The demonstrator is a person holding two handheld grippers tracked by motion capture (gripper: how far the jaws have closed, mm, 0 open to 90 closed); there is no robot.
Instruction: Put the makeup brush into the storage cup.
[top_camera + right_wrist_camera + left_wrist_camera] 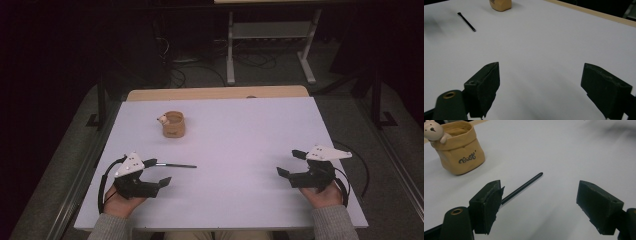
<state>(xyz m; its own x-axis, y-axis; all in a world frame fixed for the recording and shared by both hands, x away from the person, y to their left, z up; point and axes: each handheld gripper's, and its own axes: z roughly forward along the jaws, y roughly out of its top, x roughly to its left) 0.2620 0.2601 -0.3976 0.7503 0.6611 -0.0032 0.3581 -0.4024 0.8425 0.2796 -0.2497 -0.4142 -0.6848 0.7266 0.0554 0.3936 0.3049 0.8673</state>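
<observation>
White bench (pixel 240 150) w/ wood strip along far edge; dark room behind, grey floor, cables, white frame legs (pixel 230 50). Left tool (pixel 161 172) and right tool (pixel 289 163) both rest near front edge, jaws wide apart, holding nothing. Thin black stick (pixel 524 187) lies just by left tool. Left gripper view adds tan fabric pouch (pixel 459 150), script approx. "Best", bear figure (pixel 433 131) on rim.

White table (pixel 240 130), tan pouch (pixel 173 125), black pen (pixel 177 165)
</observation>
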